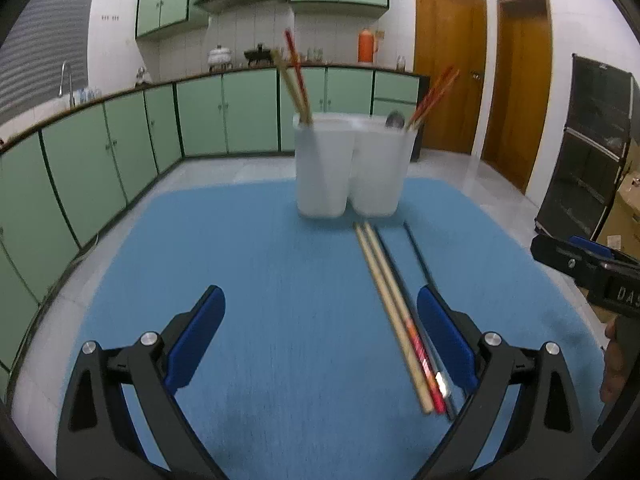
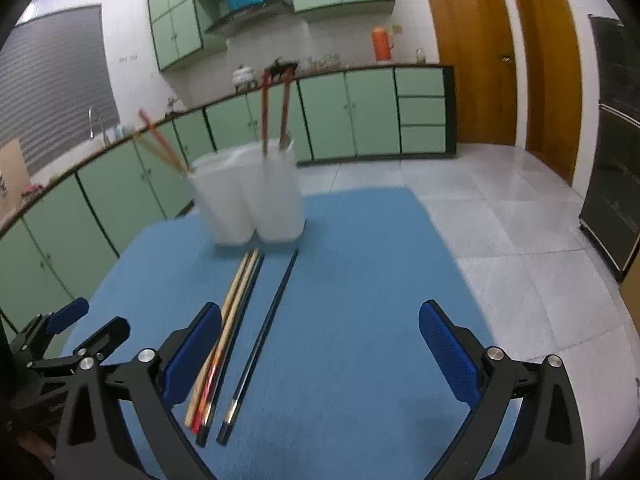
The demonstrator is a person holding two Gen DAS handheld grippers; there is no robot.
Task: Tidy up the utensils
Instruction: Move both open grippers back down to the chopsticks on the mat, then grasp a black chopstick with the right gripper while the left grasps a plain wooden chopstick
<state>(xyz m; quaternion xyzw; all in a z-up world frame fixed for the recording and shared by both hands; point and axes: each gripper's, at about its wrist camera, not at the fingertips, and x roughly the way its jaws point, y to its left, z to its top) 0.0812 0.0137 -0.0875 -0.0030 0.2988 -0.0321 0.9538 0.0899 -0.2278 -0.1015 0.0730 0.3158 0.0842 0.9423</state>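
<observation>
Here I hold both tools low over the blue counter (image 1: 240,240), each one spread wide with nothing between its pads. My left tool (image 1: 320,332) has its two blue pads well apart, and in its view the loose chopsticks lie just inside the right-hand pad, running from near that pad toward the far holders. My right tool (image 2: 320,344) is just as wide, and in its view the same sticks lie by its left-hand pad, while the left tool shows at the lower left edge of that picture. On the counter the pale wooden chopsticks (image 1: 384,300) lie side by side with a red-patterned one touching them, and a dark chopstick (image 2: 260,336) lies a little apart to their right, roughly parallel. All of them point with one end at the two white holders (image 1: 348,168), which stand upright and touching at the far side of the counter. The left holder carries a pale pair and a red pair of chopsticks (image 1: 294,80) leaning leftwards, and the right holder has red chopsticks (image 1: 436,94) leaning rightwards plus what looks like a spoon bowl (image 1: 395,119) at its rim, though blur keeps me from being sure. Beyond the counter I see green cabinets (image 1: 120,148) along the wall, an orange flask (image 1: 366,46) on the far worktop and two wooden doors (image 1: 448,68) on the right. Both views are smeared by motion blur.
</observation>
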